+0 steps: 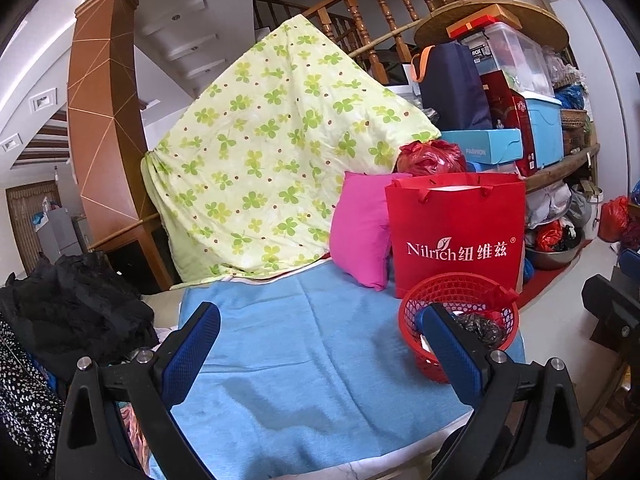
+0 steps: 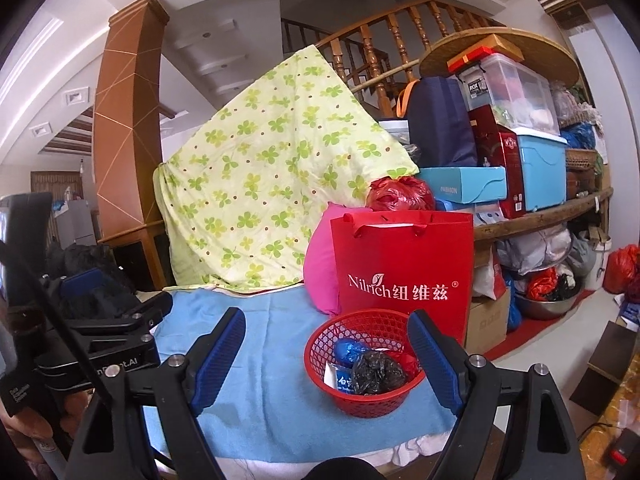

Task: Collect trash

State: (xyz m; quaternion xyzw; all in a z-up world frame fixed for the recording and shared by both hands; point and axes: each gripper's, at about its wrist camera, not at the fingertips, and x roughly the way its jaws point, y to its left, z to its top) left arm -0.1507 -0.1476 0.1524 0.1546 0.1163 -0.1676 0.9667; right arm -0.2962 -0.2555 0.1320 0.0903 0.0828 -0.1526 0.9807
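**Q:** On the blue blanket [image 2: 260,380], what holds the collected trash?

**A:** At the blanket's right end stands a red mesh basket [image 2: 352,396]. It contains a crumpled black plastic bag [image 2: 378,372], a blue plastic wad [image 2: 348,350] and a white packet with blue print [image 2: 338,378]. Directly behind the basket stands a red paper gift bag [image 2: 400,268], with a pink pillow [image 2: 320,276] just beside it on the left and a green clover-print quilt [image 2: 260,184] draped further back.

**Q:** How do the two grippers stand?

**A:** The right gripper [image 2: 328,350] is spread wide, with nothing pressed between its blue pads; the basket lies ahead, between the two fingers and nearer the right one. The left gripper [image 1: 320,338] is likewise wide and empty over bare blanket; its right finger overlaps the basket's near rim in the left wrist view, though contact cannot be told. The left gripper's black body also shows at the left edge of the right wrist view.
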